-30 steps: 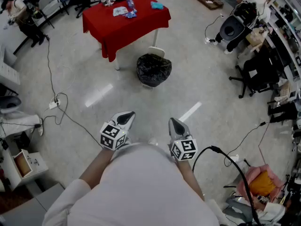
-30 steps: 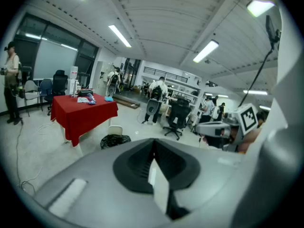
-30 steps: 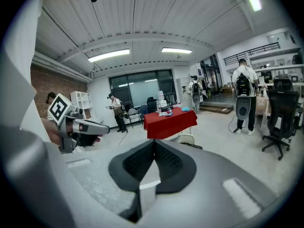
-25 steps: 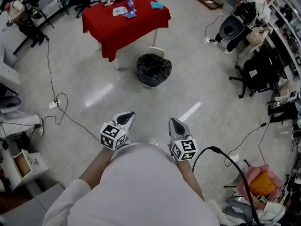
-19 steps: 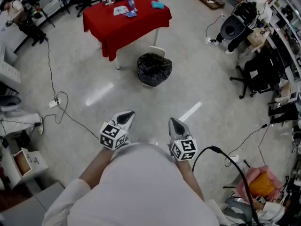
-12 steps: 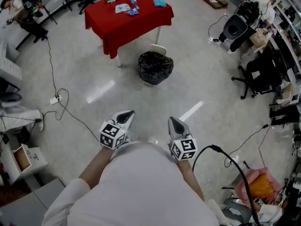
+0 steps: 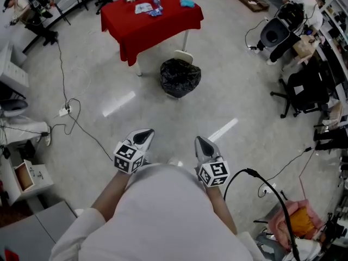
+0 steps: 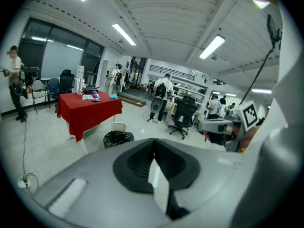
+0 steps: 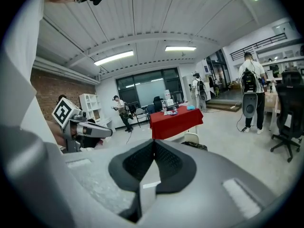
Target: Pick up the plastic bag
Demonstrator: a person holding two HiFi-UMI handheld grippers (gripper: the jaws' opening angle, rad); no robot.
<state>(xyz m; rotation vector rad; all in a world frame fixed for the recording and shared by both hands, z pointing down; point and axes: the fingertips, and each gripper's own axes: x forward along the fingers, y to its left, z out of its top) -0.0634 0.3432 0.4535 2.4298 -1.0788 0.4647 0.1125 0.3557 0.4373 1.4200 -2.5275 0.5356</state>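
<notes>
Fingers, head view: both pairs were closed tip to tip and held nothing; the left gripper (image 7: 144, 134) and right gripper (image 7: 200, 142) pointed from in front of the person's body toward the red desk (image 7: 152, 20).
Bag, head view: the black plastic bag (image 7: 180, 78) stood on the floor just before the red desk's near corner, well apart from both grippers; a white piece (image 7: 184, 56) touched its desk-side edge.
Fingers, left gripper view: the dark fingers (image 8: 137, 161) met along one seam, with nothing between them.
Bag, left gripper view: the plastic bag (image 8: 118, 138) showed just above the gripper's body, below the red desk's (image 8: 88, 110) right corner.
Fingers, right gripper view: the fingers (image 9: 168, 163) were likewise pressed together and empty.
Bag, right gripper view: only the plastic bag's crumpled top (image 9: 195, 146) peeked out, below the red desk (image 9: 175, 121).
Contents: the bag looked puffed out, perhaps lining a bin; what was inside could not be told. Small things lay on the desk, too small to name.
Handling: probably light, soft, slippery film that would crumple and sag; gathering the loose upper rim, after parting the fingers, seemed the surest hold.
</notes>
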